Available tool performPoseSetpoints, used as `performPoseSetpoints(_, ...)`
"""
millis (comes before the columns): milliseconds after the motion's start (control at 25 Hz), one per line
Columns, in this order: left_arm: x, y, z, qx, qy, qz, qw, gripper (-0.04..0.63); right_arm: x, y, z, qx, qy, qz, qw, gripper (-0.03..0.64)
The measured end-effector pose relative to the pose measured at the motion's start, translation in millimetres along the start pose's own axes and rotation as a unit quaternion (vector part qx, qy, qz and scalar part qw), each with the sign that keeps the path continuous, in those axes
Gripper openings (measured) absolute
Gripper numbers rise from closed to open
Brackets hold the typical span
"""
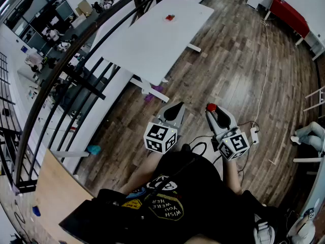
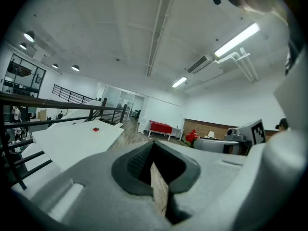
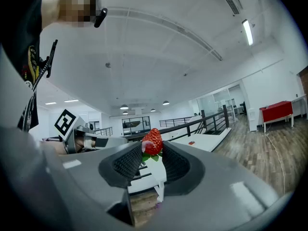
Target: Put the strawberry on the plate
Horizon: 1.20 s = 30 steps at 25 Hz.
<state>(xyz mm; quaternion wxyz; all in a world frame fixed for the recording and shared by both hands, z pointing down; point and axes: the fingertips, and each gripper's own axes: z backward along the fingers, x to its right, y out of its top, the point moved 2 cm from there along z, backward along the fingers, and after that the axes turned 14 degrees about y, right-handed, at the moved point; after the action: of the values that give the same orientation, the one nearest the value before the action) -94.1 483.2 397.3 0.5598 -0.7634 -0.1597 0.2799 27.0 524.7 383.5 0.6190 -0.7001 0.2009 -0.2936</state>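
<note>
Two grippers, both held low in the middle of the head view, above a wood floor [image 1: 228,60]. Item one: left gripper [image 1: 173,110], jaws pressed together, nothing between them in its own view, idle. Item two: right gripper [image 1: 214,112], to the right of the first, jaws pinching the strawberry [image 1: 211,107] at their tips; in the right gripper view the fruit sits red end up and green leaves down, between the two ribbed pads. Item three: white table [image 1: 152,39], upper centre of the head view, well apart from both grippers, bearing one small red thing [image 1: 169,18] near its far end; too small to tell what it is. Item four: plate, not found in any view; if it is on the table, it cannot be made out. Task status, as judged: pick-up done, since the strawberry is off any surface and secured in the right gripper. Delivery not begun, since the fruit hangs over bare floor with no plate below it. Left to do: find the plate, carry the strawberry across to it, lower it onto the plate, spread the right jaws and draw clear. Rough standing: first half complete, second half outstanding.
</note>
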Motion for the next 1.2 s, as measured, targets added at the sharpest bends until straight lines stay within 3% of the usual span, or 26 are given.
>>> performPoseSetpoints(360, 8, 2, -17, -0.004, 0.002, 0.005, 1.0000, 0.002, 13, 6, -2, -0.001, 0.015, -0.004, 1.000, 0.133)
performPoseSetpoints(960, 55, -9, -66, -0.022, -0.006, -0.001, 0.9998, 0.002, 60, -1, 19, -0.002, 0.065, -0.053, 0.996, 0.137)
performPoseSetpoints(1200, 37, -4, -86, -0.030, 0.001, 0.000, 0.9995, 0.002, 80, 1, -5, 0.001, 0.079, -0.065, 0.995, 0.137)
